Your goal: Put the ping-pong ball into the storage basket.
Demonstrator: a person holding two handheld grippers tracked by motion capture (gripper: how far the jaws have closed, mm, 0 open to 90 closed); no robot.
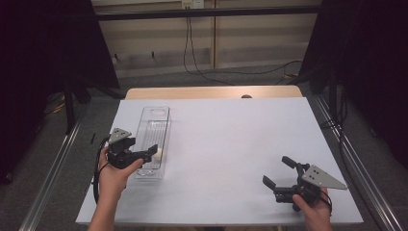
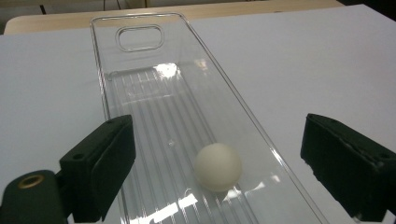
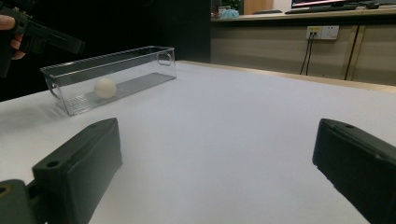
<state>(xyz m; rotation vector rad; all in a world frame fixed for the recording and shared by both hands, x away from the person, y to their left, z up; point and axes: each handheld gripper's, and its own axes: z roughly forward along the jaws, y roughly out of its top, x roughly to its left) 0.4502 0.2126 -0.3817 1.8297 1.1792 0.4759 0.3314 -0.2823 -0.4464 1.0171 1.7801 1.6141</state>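
A clear plastic bin lies lengthwise on the left part of the white table. A white ball rests on the bin's ribbed floor near its front end, with nothing touching it. My left gripper hovers over that end with its jaws wide apart, and the ball lies below the gap between them. My right gripper stands open near the table's front right, with nothing between its jaws. From there the bin, the ball and the left gripper show far off.
A wooden tabletop edge runs along the far side of the white sheet. Cables hang down the wall behind. Metal rails flank the table on the floor. Dark curtains stand at both sides.
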